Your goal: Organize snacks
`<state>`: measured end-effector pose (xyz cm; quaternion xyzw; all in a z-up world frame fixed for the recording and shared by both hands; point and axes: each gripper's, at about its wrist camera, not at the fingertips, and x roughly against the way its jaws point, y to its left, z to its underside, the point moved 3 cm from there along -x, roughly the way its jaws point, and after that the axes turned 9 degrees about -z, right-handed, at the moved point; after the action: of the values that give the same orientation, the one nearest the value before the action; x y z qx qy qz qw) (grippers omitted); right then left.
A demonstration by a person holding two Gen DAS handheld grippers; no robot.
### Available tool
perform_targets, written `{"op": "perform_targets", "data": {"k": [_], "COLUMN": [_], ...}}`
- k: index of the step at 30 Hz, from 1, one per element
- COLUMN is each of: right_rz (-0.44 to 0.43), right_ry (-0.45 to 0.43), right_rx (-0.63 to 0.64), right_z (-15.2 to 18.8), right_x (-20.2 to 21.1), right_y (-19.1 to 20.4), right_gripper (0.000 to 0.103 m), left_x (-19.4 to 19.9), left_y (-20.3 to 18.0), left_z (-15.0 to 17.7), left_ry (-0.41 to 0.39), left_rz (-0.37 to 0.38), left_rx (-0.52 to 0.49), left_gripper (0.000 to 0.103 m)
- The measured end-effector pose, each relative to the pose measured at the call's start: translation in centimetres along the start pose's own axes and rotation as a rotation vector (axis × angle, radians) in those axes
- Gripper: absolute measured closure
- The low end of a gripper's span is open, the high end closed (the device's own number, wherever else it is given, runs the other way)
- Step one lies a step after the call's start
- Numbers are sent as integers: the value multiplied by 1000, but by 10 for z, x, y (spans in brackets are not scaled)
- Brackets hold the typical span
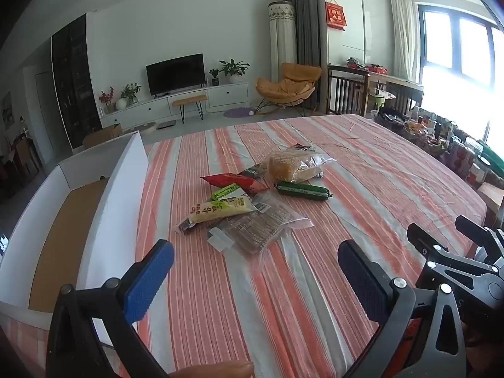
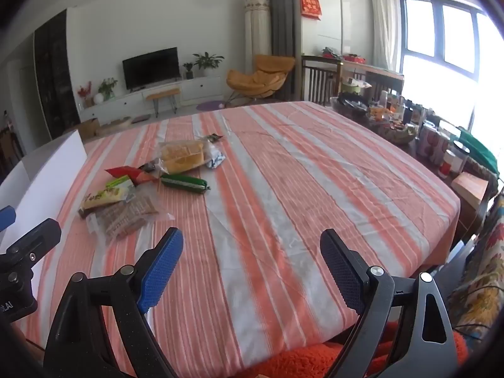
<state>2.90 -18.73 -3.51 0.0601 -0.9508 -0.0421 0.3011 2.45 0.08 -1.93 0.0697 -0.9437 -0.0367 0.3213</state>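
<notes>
Snacks [image 1: 252, 201] lie heaped left of centre on the striped tablecloth [image 1: 362, 182]: a green sausage [image 1: 303, 190], a bagged bread [image 1: 294, 163], a yellow packet [image 1: 222, 212] and a clear bag of brown biscuits [image 1: 256, 228]. A white box [image 1: 123, 195] stands at the left edge. Left gripper [image 1: 255, 271] and right gripper [image 2: 252, 266] hover nearer, jaws spread wide, holding nothing.

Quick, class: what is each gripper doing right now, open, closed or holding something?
Left gripper: open, holding nothing.
Right gripper: open, holding nothing.
</notes>
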Motion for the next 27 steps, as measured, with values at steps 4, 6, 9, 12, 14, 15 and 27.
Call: {"op": "perform_targets", "data": {"k": [4, 6, 9, 12, 14, 15, 27], "right_rz": [4, 4, 4, 6, 17, 16, 17], "right_ry": [-3, -5, -9, -14, -27, -29, -32], "right_rx": [6, 7, 14, 29, 66, 71, 82], "right_z": [4, 3, -3, -3, 3, 2, 0], "right_x": [-1, 2, 4, 5, 6, 6, 7], "right_y": [3, 5, 7, 7, 19, 19, 19], "right_gripper": [12, 12, 12, 12, 12, 12, 12], "left_x": [-1, -4, -4, -3, -3, -3, -4], "left_y": [2, -3, 1, 4, 3, 2, -2], "left_z": [-1, 1, 3, 5, 5, 6, 8], "left_ry": [-4, -9, -5, 9, 17, 18, 28], "left_rz": [-7, -24, -14, -1, 1, 3, 19], "left_rx": [-4, -23, -2, 10, 5, 2, -8], "left_gripper": [0, 0, 0, 0, 0, 0, 0]}}
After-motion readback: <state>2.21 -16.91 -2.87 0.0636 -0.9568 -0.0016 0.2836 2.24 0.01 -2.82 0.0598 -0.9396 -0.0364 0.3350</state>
